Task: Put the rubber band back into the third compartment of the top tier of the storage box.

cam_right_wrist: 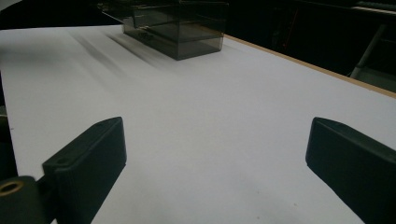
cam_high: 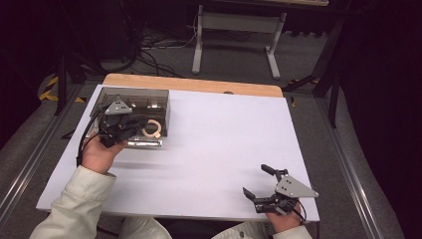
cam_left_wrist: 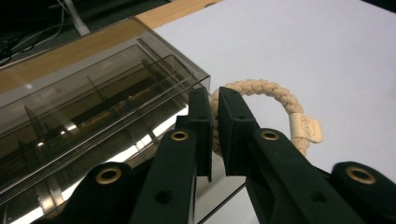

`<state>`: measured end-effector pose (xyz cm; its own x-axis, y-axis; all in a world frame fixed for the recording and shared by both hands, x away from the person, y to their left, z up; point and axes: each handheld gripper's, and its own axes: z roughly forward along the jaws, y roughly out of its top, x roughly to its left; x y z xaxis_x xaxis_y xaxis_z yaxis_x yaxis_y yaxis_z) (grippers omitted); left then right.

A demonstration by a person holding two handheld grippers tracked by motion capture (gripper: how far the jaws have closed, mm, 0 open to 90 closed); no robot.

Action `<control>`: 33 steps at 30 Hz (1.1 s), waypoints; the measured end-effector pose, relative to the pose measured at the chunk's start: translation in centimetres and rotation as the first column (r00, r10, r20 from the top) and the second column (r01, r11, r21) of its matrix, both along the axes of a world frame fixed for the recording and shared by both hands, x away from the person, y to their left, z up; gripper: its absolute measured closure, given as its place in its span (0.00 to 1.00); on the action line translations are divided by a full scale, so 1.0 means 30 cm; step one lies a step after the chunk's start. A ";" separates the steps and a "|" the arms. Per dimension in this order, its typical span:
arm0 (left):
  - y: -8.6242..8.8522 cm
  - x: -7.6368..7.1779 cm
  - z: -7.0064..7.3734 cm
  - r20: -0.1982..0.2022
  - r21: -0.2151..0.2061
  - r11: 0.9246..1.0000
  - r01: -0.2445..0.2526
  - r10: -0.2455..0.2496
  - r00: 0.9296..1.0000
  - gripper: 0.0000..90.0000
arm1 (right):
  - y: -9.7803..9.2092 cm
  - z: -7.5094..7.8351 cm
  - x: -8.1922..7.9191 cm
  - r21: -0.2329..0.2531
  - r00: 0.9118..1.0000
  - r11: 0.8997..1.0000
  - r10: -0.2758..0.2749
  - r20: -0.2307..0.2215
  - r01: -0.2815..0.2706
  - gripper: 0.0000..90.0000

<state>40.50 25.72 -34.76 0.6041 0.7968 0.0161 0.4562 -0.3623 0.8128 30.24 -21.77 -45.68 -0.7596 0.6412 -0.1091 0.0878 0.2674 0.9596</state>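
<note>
Part of the braided bracelet (cam_left_wrist: 261,91) is hidden behind the black jaws of the left gripper (cam_left_wrist: 214,100), which are closed on its near side; only the far arc and a pale tag are seen in the left gripper view. In the high view the bracelet (cam_high: 152,128) is partly covered by the same gripper (cam_high: 133,127) and is held at the near right corner of the smoky clear box (cam_high: 154,97), over its rim; whether it touches the box cannot be told. The inside of the box (cam_left_wrist: 93,93) is hard to make out: thin dividers and glints are seen through the tinted walls, and its near end is cut off by the picture's edge.

The right gripper (cam_high: 260,185) is held low near the front right edge of the white table (cam_high: 224,134), well apart from the box. Its jaws are spread wide with nothing between them, bare table being seen between the fingertips (cam_right_wrist: 93,154). The box (cam_right_wrist: 177,28) is seen far off, blurred and cropped at the top.
</note>
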 end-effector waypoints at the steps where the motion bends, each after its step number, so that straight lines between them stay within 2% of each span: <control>1: 0.004 0.003 -0.004 0.000 0.005 1.000 -0.003 0.003 1.000 0.93 | 0.000 0.000 0.000 0.000 1.000 1.000 0.000 0.000 0.000 0.06; 8: 0.024 0.024 -0.022 -0.024 0.008 1.000 -0.030 0.030 0.999 0.93 | 0.000 -0.001 -0.001 0.000 1.000 1.000 0.000 -0.005 0.000 0.06; 15: 0.030 0.030 -0.028 -0.028 0.015 0.999 -0.036 0.036 0.999 0.93 | 0.001 -0.001 -0.001 -0.002 1.000 1.000 0.000 -0.005 0.000 0.06; 18: 0.024 0.030 -0.031 -0.027 0.030 0.999 -0.029 0.030 0.999 0.93 | 0.000 0.000 -0.001 -0.003 1.000 1.000 0.002 -0.001 -0.002 0.06; 19: 0.024 0.031 -0.031 -0.021 0.046 0.998 -0.033 0.034 0.999 0.93 | 0.000 0.000 -0.001 -0.003 1.000 1.000 0.002 0.001 -0.002 0.06; 21: 0.020 0.032 -0.038 -0.025 0.038 0.999 -0.036 0.037 0.999 0.93 | 0.000 0.000 -0.001 -0.002 1.000 1.000 0.001 0.001 -0.001 0.06; 28: 0.015 0.043 -0.055 -0.045 0.058 0.998 -0.034 0.037 0.998 0.93 | 0.000 -0.001 -0.002 -0.003 1.000 1.000 0.001 -0.001 -0.001 0.06; 31: 0.011 0.045 -0.062 -0.040 0.084 0.996 -0.040 0.043 0.998 0.93 | 0.000 -0.001 -0.002 -0.003 1.000 1.000 0.001 -0.001 -0.001 0.06; 33: 0.012 0.047 -0.065 -0.044 0.085 0.996 -0.039 0.043 0.998 0.93 | 0.000 0.000 -0.002 -0.003 1.000 1.000 0.001 -0.001 -0.001 0.06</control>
<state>41.91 26.07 -36.71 0.5724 0.8179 0.0574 0.5081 -0.4087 0.7582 30.17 -21.76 -45.69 -0.7604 0.6400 -0.1106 0.0881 0.2703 0.9587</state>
